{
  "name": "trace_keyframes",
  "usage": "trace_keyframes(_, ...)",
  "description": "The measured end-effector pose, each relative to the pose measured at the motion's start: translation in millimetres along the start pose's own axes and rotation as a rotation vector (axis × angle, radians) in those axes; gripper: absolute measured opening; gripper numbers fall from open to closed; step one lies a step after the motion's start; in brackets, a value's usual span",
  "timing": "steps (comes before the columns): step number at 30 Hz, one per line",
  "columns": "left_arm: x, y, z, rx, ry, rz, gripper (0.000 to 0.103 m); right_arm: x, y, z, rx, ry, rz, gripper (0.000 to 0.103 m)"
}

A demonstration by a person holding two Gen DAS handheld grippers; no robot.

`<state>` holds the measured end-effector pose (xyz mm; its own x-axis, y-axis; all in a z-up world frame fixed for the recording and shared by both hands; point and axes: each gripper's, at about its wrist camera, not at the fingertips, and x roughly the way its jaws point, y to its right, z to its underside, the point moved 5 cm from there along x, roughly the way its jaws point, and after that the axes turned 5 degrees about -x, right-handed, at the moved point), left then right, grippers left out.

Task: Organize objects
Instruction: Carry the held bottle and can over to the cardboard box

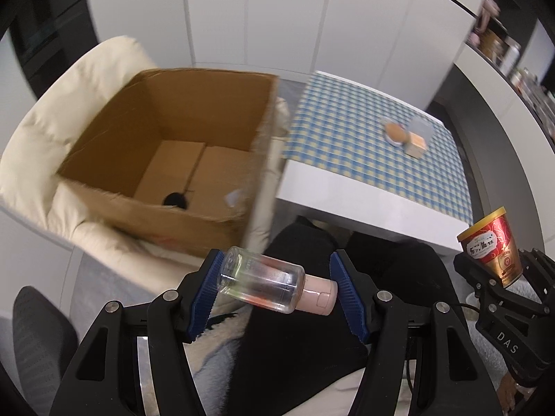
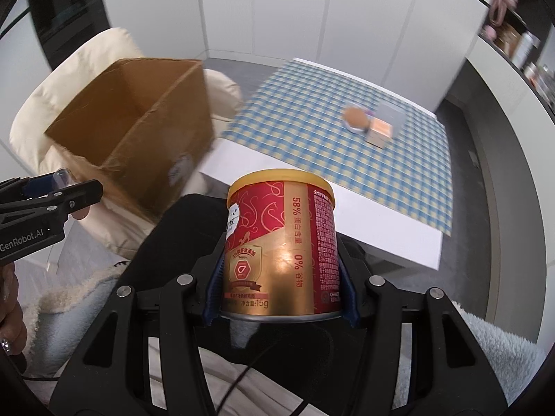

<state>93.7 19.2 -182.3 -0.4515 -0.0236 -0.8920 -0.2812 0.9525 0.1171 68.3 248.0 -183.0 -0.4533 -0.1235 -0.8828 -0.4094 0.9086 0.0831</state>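
A cream padded armchair [image 1: 45, 121] sits far left, in front of a run of plain white cupboard doors [image 1: 277, 17]. To its right stands a low white table [image 1: 347, 201] under a blue-and-yellow checked cloth [image 1: 347, 121]. At the far right a shelf [image 1: 503, 45] holds jars (too blurred for me to read). Near me lie my black trousers [image 1: 295, 329], a pale fleecy blanket [image 2: 485, 346] at near right, and a dark mesh chair [image 1: 38, 329] at near left.

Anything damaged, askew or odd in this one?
The cardboard box on the cream chair has a ragged, torn near rim. The clear bottle lies sideways, clamped end to end in the left gripper. Nothing spilled.
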Motion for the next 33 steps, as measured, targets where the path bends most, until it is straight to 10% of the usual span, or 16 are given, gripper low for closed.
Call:
trace_keyframes(15,-23,-83,-2,-0.159,0.044,-0.08,0.064,3,-119,-33,-0.22,0.033,-0.133,0.056)
trace_keyframes(33,-22,-101,-21,-0.225,0.065,-0.109,0.064,10,-140,-51,-0.298,0.05,-0.14,0.056)
